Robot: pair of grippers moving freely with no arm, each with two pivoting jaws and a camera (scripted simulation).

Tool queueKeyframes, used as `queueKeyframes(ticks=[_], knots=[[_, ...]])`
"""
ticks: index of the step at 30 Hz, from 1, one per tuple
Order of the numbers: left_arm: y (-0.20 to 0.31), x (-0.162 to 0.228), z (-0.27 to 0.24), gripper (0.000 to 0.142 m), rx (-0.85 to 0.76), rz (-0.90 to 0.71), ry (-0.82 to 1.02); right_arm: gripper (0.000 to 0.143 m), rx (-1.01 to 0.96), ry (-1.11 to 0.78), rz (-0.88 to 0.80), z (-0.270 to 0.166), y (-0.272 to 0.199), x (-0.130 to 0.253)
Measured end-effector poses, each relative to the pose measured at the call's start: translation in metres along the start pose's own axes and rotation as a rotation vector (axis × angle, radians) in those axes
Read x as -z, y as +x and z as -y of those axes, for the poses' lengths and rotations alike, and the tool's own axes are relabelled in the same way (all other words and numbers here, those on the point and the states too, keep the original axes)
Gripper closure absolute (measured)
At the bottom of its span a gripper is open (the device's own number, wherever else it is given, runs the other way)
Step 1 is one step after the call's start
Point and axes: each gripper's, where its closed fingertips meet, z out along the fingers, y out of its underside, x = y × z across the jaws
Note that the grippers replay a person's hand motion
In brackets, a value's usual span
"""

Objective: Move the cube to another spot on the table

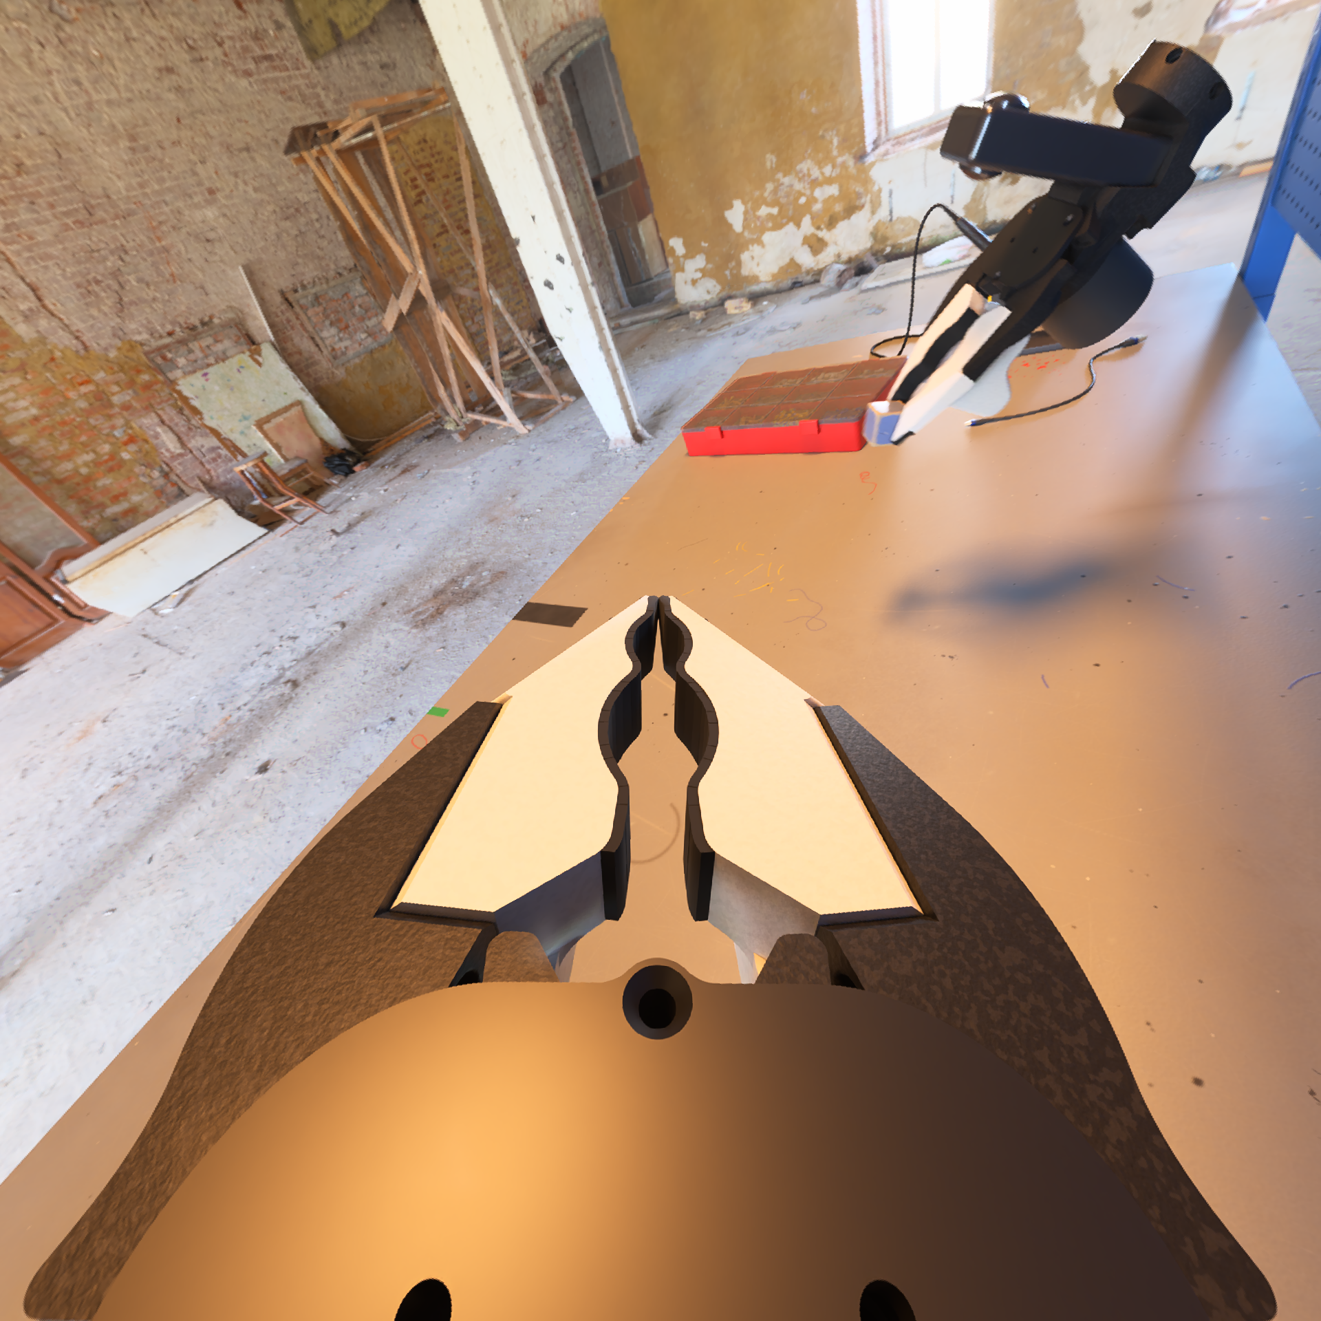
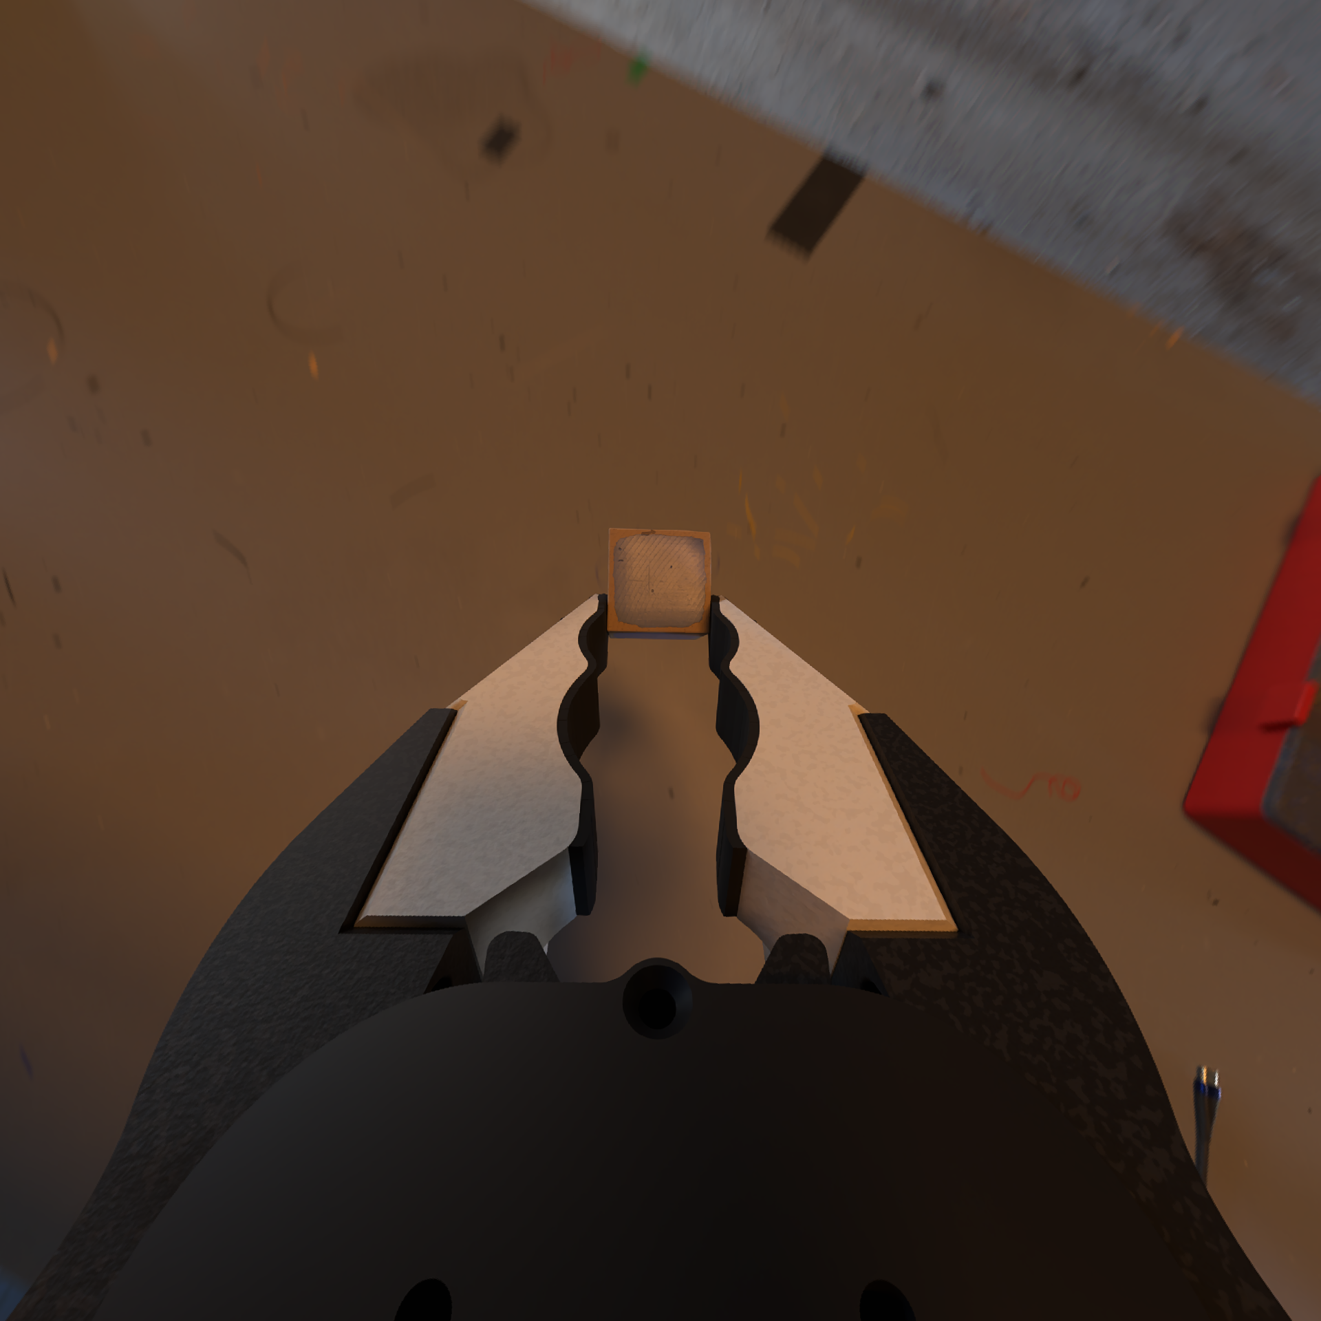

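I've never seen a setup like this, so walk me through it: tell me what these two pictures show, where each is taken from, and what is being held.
Each picture comes from a camera mounted on a two-finger gripper, looking forward along its fingers.

The left wrist view shows the left gripper low over a long brown table, shut with nothing between its fingers. Farther off in that view is the right gripper, tilted down beside a flat red case, with a thin dark cable lying behind it.

The right wrist view looks down from the right gripper. Its fingertips are closed on a small cube, held at both sides. Whether the cube touches the table cannot be told. The case's red edge shows at the right.
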Motion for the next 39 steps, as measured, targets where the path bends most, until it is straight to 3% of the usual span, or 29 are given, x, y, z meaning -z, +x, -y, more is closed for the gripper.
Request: queueKeyframes(ticks=[5, 13, 26, 28, 31, 34, 36, 39], knots=[[-0.002, -0.001, -0.003, 0.142, -0.002, 0.017, -0.018, 0.115, 0.035, -0.215, 0.128, -0.075, 0.011, -0.018], [-0.004, -0.003, -0.008, 0.142, -0.001, 0.028, -0.044, 0.115, 0.073, -0.4, 0.249, -0.127, 0.004, -0.059], [0.0, -0.009, -0.01, 0.142, -0.003, 0.008, -0.054, 0.115, 0.075, -0.413, 0.278, -0.148, 0.006, -0.073], [0.0, -0.008, -0.01, 0.142, -0.004, 0.009, -0.057, 0.096, 0.081, -0.419, 0.269, -0.146, 0.007, -0.069], [-0.003, -0.003, -0.011, 0.142, 0.003, 0.017, -0.07, 0.091, 0.062, -0.439, 0.216, -0.138, 0.013, -0.049], [-0.024, 0.016, -0.024, 0.141, 0.018, 0.102, -0.16, 0.092, 0.029, -0.328, 0.083, -0.111, 0.033, -0.01], [-0.056, 0.044, -0.05, 0.133, 0.049, 0.263, -0.322, 0.093, -0.029, -0.178, -0.088, -0.09, 0.064, 0.018], [-0.116, 0.103, -0.106, 0.11, 0.151, 0.579, -0.571, 0.093, -0.226, -0.015, -0.323, -0.085, 0.118, 0.048]])
